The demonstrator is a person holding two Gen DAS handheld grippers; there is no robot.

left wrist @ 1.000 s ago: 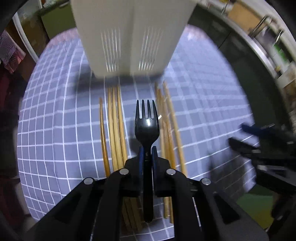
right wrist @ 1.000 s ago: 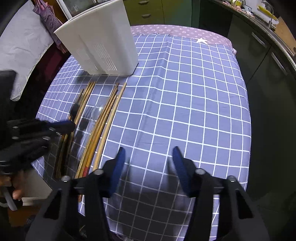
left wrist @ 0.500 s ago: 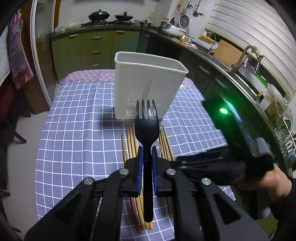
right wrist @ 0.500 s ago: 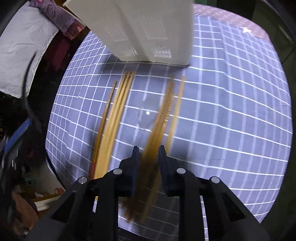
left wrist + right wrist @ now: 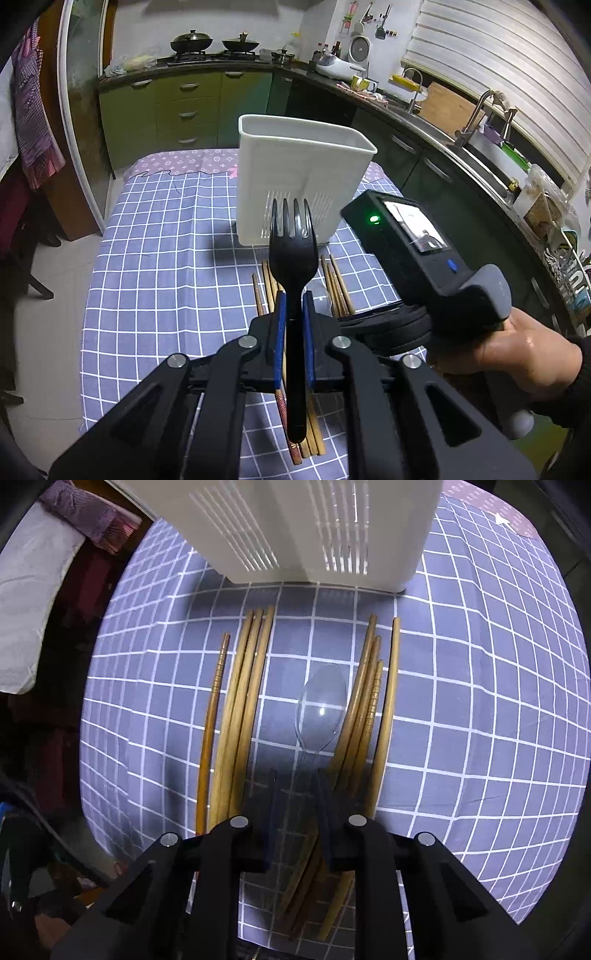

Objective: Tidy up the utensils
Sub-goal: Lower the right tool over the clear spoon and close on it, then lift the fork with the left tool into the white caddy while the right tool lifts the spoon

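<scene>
Left tongs (image 5: 293, 325) are squeezed shut on a black fork (image 5: 293, 258), which stands up between the blue pads with its prongs on top. Right tongs (image 5: 295, 812) point down at the table (image 5: 480, 701) and are closing around the thin handle of a clear spoon (image 5: 321, 709). The handle sits between the pads, but I cannot tell if they press on it yet.

Just beside the right tongs, on both sides, lie two bunches of wooden chopsticks (image 5: 243, 701). Past the fork and past the spoon stands a white holder (image 5: 303, 184), and it looks empty as far as I can see in.

So I think the job has only just begun. Fork, spoon and all the chopsticks are not in the holder yet.

Chopsticks crowd the spoon, so the right tongs could bump them. Both tongs are close together too. Blue checked cloth to the right of the right tongs is bare, with lots of room. The table edge is right under the tongs.
</scene>
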